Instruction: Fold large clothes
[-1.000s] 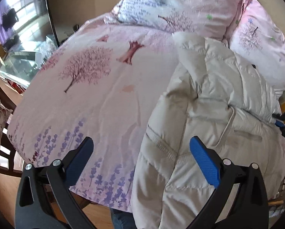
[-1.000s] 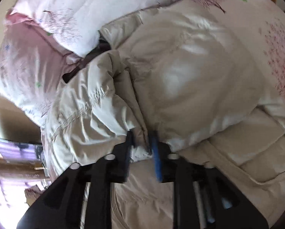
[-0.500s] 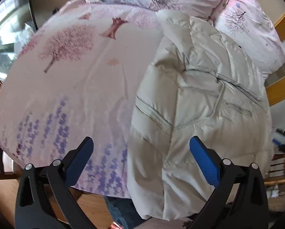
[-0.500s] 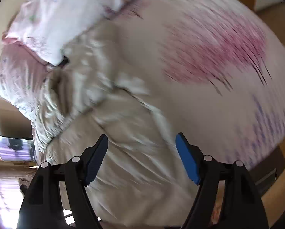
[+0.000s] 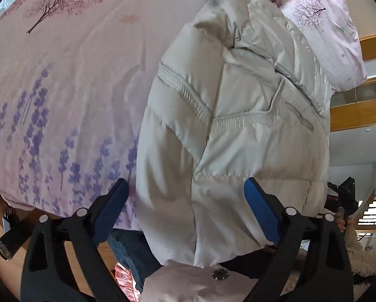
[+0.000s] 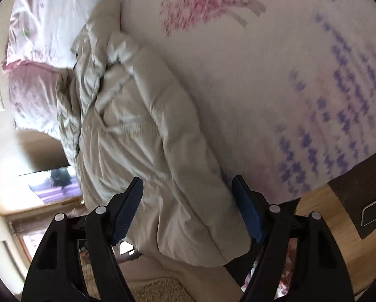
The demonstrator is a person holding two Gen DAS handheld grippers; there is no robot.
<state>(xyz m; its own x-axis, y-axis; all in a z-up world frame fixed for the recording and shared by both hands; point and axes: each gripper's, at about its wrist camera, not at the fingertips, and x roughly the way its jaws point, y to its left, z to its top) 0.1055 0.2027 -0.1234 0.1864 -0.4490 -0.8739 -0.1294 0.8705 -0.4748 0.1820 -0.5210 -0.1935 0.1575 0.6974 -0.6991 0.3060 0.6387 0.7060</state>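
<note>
A cream puffy winter jacket (image 5: 238, 115) lies folded lengthwise on the bed, its hem hanging over the near edge. It also shows in the right wrist view (image 6: 147, 146). My left gripper (image 5: 188, 209) is open, its blue pads either side of the jacket's hem, holding nothing. My right gripper (image 6: 188, 209) is open too, just in front of the hem, empty. The other gripper (image 5: 344, 193) shows at the right edge of the left wrist view.
The pink floral bed cover (image 5: 62, 75) spreads left of the jacket. Pillows (image 5: 318, 25) lie at the head of the bed. Wooden floor (image 6: 321, 226) and a beige rug (image 6: 157, 289) lie below the bed edge. A person's jeans (image 5: 127, 251) stand close to the bed.
My right gripper let go of the jacket fold, opened, and drew back to the hem. My left gripper moved down toward the hem, still open.
</note>
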